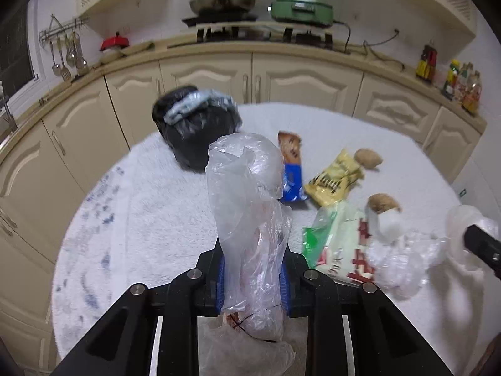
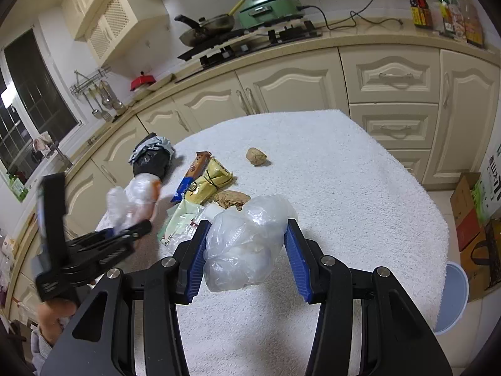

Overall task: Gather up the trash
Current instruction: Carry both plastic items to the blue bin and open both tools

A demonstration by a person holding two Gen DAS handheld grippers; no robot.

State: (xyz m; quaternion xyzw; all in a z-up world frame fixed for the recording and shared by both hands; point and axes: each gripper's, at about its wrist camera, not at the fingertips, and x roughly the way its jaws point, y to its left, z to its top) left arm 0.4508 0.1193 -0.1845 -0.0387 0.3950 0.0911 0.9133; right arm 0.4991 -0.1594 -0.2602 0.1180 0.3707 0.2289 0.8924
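Note:
My left gripper (image 1: 253,250) is shut on a crumpled clear plastic bag (image 1: 247,194) and holds it above the white-towelled table (image 1: 156,219); gripper and bag also show in the right wrist view (image 2: 131,206). My right gripper (image 2: 247,232) is open, its blue pads either side of a second clear plastic bag (image 2: 244,244) lying on the table. A bin lined with a black bag (image 1: 194,131) stands at the table's far left. A blue-brown wrapper (image 1: 292,166), a yellow packet (image 1: 335,181), a green-white packet (image 1: 338,241) and two brown lumps (image 1: 368,158) lie between.
Cream kitchen cabinets (image 2: 281,87) run behind the table, with a stove, a pan (image 2: 206,26) and a green cooker (image 2: 269,6) on the counter. Cardboard boxes (image 2: 472,213) and a pale blue bucket (image 2: 451,294) stand on the floor to the right.

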